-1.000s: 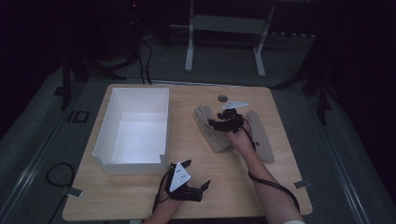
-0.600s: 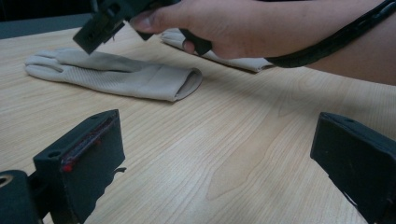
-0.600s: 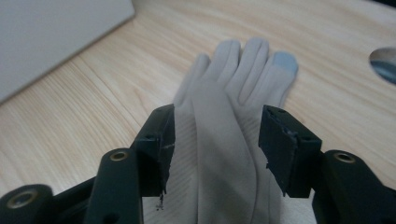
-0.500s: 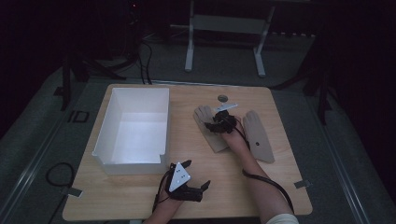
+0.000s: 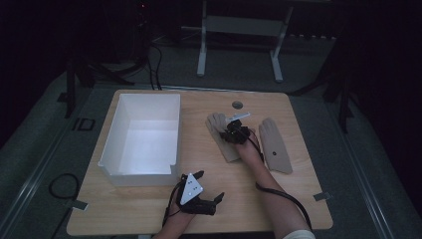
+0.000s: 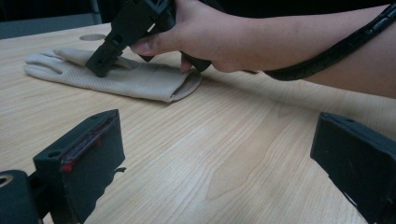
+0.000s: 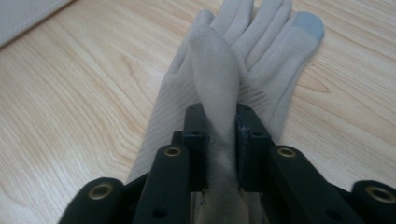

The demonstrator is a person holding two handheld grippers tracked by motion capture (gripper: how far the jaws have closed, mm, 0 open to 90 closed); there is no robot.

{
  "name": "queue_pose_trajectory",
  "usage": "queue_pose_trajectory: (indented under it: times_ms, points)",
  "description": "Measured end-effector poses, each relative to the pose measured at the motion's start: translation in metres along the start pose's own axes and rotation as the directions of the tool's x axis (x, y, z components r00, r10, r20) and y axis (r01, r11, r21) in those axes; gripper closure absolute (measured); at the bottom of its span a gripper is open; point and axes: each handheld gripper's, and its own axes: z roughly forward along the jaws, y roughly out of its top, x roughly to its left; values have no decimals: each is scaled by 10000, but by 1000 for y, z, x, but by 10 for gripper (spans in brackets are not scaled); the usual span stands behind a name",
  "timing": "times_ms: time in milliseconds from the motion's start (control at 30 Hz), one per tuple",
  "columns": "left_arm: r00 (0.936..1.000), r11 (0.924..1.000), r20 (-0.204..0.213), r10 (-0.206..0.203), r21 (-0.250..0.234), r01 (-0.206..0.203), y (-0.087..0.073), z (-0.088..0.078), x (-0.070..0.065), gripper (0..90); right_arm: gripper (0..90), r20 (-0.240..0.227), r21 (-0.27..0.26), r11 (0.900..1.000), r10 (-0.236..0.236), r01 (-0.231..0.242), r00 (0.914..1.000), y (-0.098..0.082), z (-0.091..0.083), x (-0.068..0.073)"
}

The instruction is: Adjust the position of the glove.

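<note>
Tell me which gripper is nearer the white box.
Left. The left gripper sits just off the white box's near right corner, jaws open. The right gripper is farther right, pinching a fold of a glove.

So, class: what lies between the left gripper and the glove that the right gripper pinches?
Bare wood: in the left gripper view, table alone stretches from the open left gripper to the glove.
</note>
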Motion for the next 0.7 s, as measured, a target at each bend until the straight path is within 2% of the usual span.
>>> queue_pose_trajectory:
  times_ms: [133, 233, 300, 367, 567, 700]
  points:
    - [10000, 10000, 34, -48, -4, 48, 0, 0, 0, 30, 795, -23, -257, 9974, 679, -680, 9977, 3, -9, 4]
    - [10000, 10000, 33, -16, -1, 16, 0, 0, 0, 29, 795, 53, -643, 9924, 1058, -1052, 9944, 11, -25, 7]
    - [10000, 10000, 25, 9, -2, -9, 0, 0, 0, 29, 795, 72, -1019, 9860, 1333, -1319, 9910, 16, -39, 7]
    - [10000, 10000, 16, 36, 0, -36, 0, 0, 0, 29, 796, -162, -1313, 9762, 1718, -1724, 9850, 21, -53, 7]
    - [10000, 10000, -2, -4, 5, 4, 0, 0, 0, 29, 796, 343, -1760, 9640, 2085, -1994, 9774, 28, -90, 10]
    - [10000, 10000, -14, -33, 18, 33, 0, 0, 0, 29, 796, 537, -2057, 9487, 2558, -2400, 9652, 25, -111, 12]
